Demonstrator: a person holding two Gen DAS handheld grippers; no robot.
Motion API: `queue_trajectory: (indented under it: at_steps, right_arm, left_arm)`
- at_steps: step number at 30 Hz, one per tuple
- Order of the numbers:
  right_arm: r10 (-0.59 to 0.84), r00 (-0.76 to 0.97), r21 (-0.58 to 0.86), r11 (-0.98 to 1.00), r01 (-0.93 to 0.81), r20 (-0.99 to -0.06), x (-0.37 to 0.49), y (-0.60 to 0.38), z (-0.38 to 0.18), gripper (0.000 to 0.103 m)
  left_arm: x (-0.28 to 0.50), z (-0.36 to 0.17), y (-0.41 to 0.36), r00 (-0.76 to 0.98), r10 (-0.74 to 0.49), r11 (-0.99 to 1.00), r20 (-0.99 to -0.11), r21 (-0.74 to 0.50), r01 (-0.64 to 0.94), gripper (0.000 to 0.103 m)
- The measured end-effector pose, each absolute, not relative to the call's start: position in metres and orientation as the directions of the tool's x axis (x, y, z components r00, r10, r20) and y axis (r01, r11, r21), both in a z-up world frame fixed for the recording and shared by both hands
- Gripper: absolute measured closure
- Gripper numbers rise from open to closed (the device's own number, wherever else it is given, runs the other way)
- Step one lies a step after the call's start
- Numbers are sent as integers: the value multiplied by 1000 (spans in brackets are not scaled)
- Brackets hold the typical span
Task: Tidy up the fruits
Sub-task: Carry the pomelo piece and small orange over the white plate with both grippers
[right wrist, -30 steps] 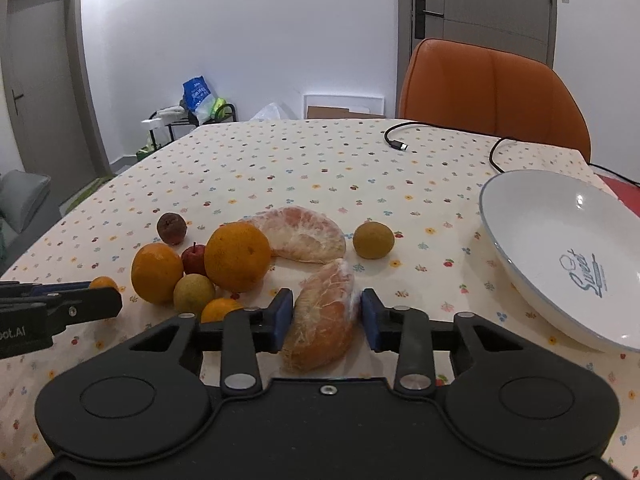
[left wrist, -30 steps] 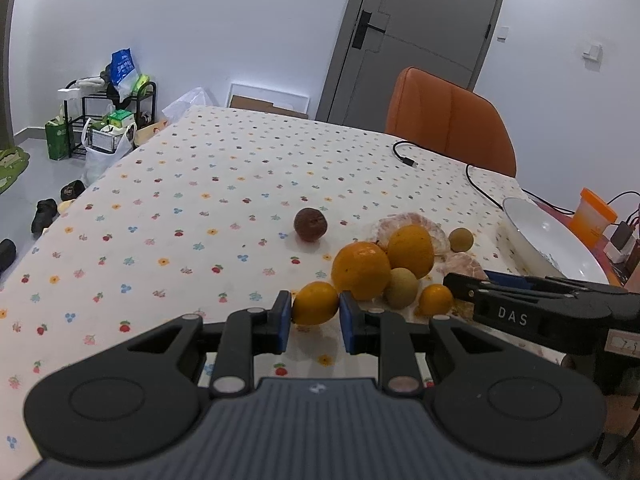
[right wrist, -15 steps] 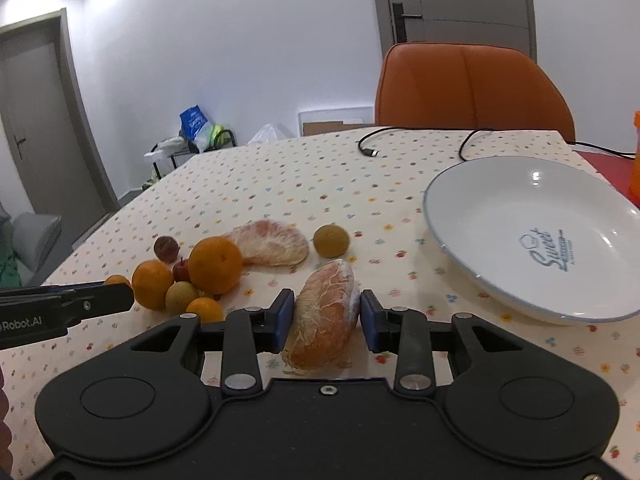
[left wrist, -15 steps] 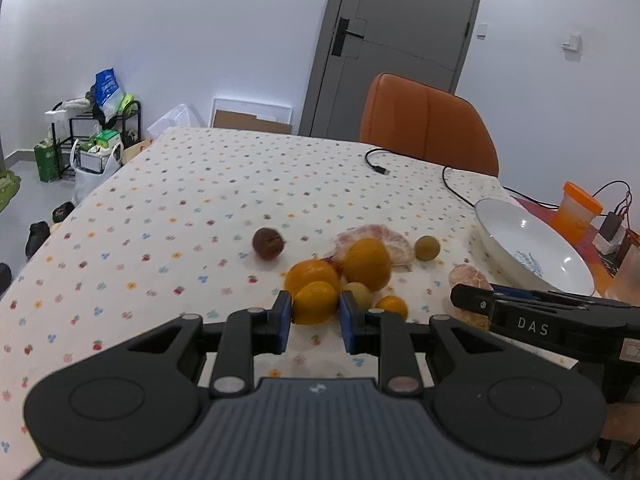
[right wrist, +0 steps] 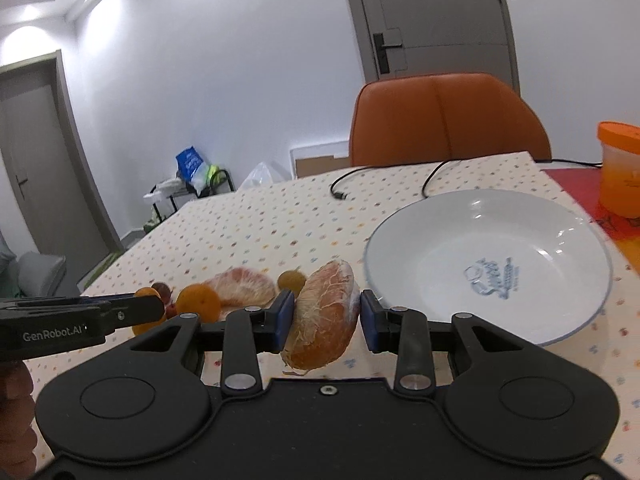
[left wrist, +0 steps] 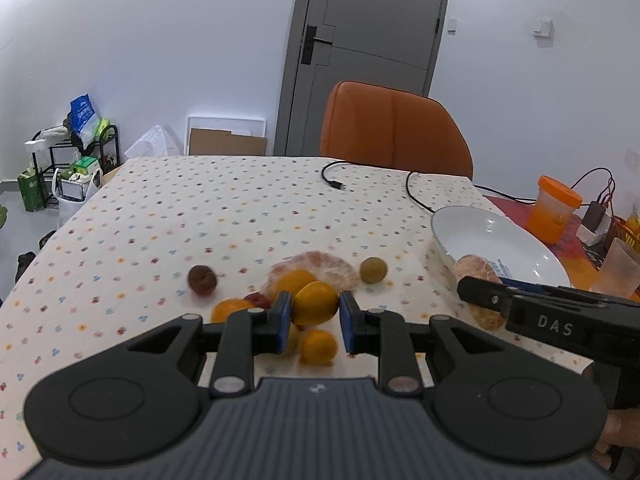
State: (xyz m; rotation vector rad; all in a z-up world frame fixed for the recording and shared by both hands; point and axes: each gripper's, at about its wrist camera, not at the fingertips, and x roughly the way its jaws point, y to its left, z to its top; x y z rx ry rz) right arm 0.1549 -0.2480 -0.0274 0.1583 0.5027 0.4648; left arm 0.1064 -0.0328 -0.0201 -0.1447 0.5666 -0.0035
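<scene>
Left wrist view: the left gripper (left wrist: 313,320) is clenched on a small yellow-orange citrus (left wrist: 315,302), pads touching both sides. A sec ago it held this fruit low, level w/ the pile; now the fruit sits clear above the remaining fruits (left wrist: 280,304) on the dotted tablecloth (left wrist: 200,216). Judgement: pick done, transfer phase underway. The white bowl (left wrist: 472,224) lies to the right, well apart from the pile. The right gripper (left wrist: 476,294) crosses the frame at right w/ a peeled pomelo segment (left wrist: 474,270) at the bowl's near rim; 0.5 s ago it was short of the rim. Legible text: "DAS" on the right gripper's side.

Right wrist view: the right gripper (right wrist: 325,318) is grasping the pomelo segment (right wrist: 324,320), which stands tilted between the pads. The segment has come up off the cloth vs. 1 s ago, and the bowl (right wrist: 440,216) is now larger and nearer, just right of the fingers. Bowl is empty; no fruit sorted yet. Judgement: next step is move right, over the rim, then release. The left gripper (right wrist: 158,307) enters from the left. Legible text: "GenRobot.AI" on its side. Blue script logo on the bowl floor, too blurred to read. An orange-lidded cup (right wrist: 620,168) stands beyond the bowl; no readable label.
</scene>
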Motion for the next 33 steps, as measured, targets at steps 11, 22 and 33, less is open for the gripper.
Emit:
queue_trajectory:
  at_steps: [11,22,33]
  right_arm:
    - [419,813,243,906,-346,-403,160,-286,-25,69]
    - [375,841,245,923,-298,-389,170,-315,-28,69]
    - [315,867,242,942,-234,-387,186,-345,-31,69]
  left_arm:
    - [119,-6,-74,861,-83,992,-501,-122,25,79]
    - [142,2,-104,868,-111,992,-484,-103,69,79]
    - [170,-4,-133,855,-136,990,-500,-95,102,79]
